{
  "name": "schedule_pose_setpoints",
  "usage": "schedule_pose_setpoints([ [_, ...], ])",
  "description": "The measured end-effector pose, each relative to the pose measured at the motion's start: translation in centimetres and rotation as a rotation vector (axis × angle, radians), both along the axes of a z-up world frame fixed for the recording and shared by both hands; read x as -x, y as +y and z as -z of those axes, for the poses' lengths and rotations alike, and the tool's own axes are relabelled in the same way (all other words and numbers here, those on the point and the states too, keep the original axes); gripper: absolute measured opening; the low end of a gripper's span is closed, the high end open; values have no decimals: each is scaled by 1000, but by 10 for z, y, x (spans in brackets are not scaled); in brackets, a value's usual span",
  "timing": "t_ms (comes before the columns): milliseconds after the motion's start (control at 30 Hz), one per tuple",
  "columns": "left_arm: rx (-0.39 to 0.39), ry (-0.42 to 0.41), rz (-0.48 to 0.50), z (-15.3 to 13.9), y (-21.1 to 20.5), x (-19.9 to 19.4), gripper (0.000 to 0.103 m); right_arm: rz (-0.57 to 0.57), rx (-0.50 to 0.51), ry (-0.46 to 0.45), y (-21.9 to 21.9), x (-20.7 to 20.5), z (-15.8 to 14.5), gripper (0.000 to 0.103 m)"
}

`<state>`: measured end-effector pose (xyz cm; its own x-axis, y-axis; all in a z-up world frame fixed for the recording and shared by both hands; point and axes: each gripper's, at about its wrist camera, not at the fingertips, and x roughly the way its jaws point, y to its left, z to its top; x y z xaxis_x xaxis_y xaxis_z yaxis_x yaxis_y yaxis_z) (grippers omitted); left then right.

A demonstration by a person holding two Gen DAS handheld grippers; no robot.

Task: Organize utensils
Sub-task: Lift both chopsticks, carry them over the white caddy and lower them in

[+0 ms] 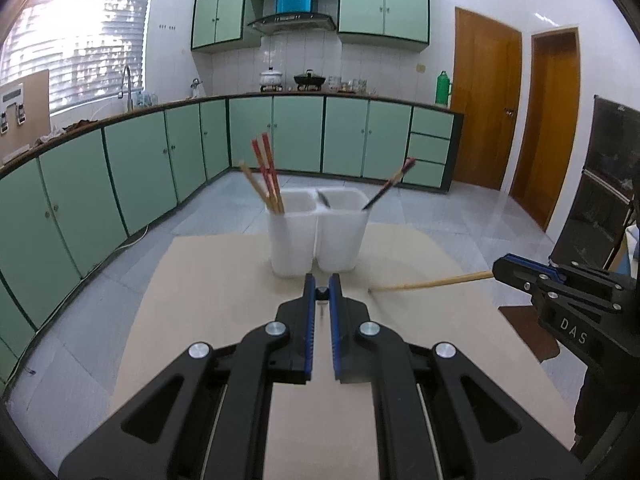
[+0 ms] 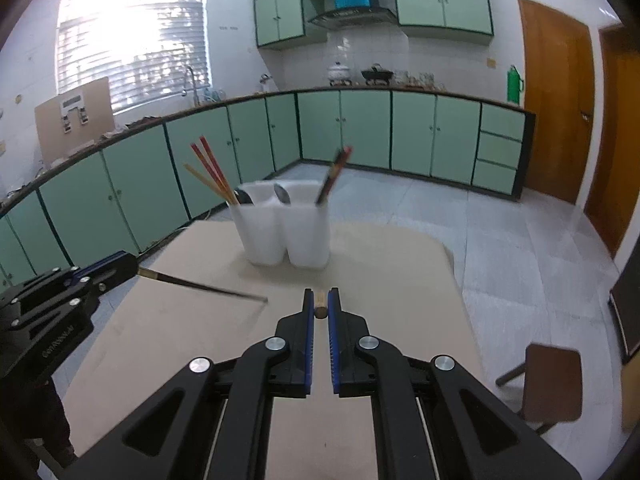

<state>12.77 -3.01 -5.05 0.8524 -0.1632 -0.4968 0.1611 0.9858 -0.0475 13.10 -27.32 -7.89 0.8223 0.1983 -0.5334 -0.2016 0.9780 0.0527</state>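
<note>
A white two-compartment holder [image 1: 318,236] [image 2: 288,236] stands on the beige table. Its left compartment holds red and bamboo chopsticks [image 1: 266,176] [image 2: 210,170]. The right compartment holds a dark chopstick [image 1: 390,184] [image 2: 334,174]. Spoon heads [image 2: 282,194] show inside the holder. My left gripper [image 1: 322,290] [image 2: 134,266] is shut on a dark chopstick [image 2: 204,286] that points towards the table's middle. My right gripper [image 2: 320,302] [image 1: 498,272] is shut on a bamboo chopstick [image 1: 428,282], seen end-on between its own fingers. Both grippers hover above the table, in front of the holder.
The beige table top [image 1: 208,280] [image 2: 400,264] ends just behind the holder. A brown chair [image 2: 552,380] stands at the table's right. Green cabinets [image 1: 120,184] run along the left and back walls. A dark panel [image 1: 600,200] stands at the far right.
</note>
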Motion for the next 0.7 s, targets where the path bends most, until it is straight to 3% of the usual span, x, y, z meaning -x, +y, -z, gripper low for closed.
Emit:
schedule_pose_setpoints([
  [467,52,-85,74,-54,7,-16,6,-141,13,-88,22,-26,-74,7],
  [700,70,-159,90,-89,10,-34,6,-152,-4,-157,24,-45,-111,7],
])
